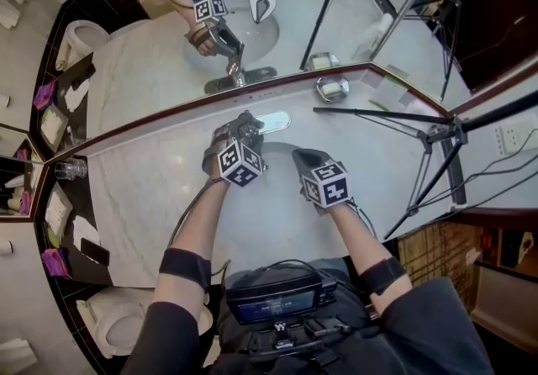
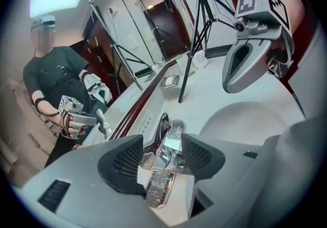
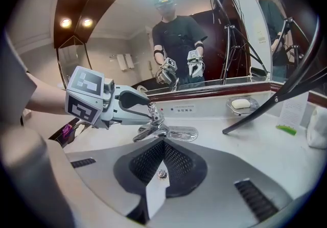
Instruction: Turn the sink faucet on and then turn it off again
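Black mesh pads of the left gripper [image 2: 163,156] are standing spread apart, and the chrome faucet [image 2: 171,142] is sitting in the gap between them. Its lever is rising between the two pads, and they are flanking it without clamping; whether either pad is brushing the metal cannot be told. This gripper is pointing down at the faucet from the person's side, its marker cube facing up toward the head view.

Just to the right of the faucet, the right gripper [image 3: 162,141] is hovering with its pads pressed together and nothing between them. It is hanging over the sink basin [image 1: 273,218], which is lying in front of the faucet, toward the person.

White marble countertop [image 1: 143,188] is spreading out to either side of the faucet. A soap dish [image 1: 332,88] holding a pale bar is sitting behind and to the right of the faucet. Farther right of it, a black tripod [image 1: 437,134] is standing with one leg reaching across the counter. Directly behind the faucet, the mirror [image 1: 160,58] is reflecting the person and both grippers.
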{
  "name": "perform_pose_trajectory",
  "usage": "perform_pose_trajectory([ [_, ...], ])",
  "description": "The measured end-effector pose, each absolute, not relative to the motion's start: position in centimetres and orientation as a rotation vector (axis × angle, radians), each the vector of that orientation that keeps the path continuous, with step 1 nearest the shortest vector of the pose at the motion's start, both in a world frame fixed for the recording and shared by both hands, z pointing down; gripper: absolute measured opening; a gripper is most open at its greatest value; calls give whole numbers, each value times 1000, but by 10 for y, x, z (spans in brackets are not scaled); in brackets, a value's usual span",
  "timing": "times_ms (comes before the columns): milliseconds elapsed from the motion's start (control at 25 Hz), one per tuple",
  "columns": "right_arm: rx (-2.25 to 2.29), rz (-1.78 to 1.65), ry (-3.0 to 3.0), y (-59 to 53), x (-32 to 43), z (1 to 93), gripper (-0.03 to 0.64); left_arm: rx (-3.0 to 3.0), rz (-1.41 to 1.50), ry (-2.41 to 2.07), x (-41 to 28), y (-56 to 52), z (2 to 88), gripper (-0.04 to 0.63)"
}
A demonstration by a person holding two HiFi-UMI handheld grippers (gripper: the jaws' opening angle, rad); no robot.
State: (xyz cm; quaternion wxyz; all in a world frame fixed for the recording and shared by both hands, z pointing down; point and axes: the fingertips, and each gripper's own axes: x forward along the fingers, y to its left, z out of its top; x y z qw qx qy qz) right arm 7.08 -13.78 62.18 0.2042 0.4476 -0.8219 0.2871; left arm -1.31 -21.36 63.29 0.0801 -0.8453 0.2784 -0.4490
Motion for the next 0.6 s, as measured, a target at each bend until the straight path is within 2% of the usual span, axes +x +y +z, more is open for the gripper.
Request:
perform_pose_trajectory([
  [200,1249,816,-2288,-139,72,626,20,-2473,-1370,771,-4,-214,644,227],
  [520,1239,843,-2285,-135,68,636,20,-2347,-1367,779,-3,-218,648,127],
  [600,1233,852,-2285,-135,65,639,20,-2342,-1357,793,-3,-218,647,120],
])
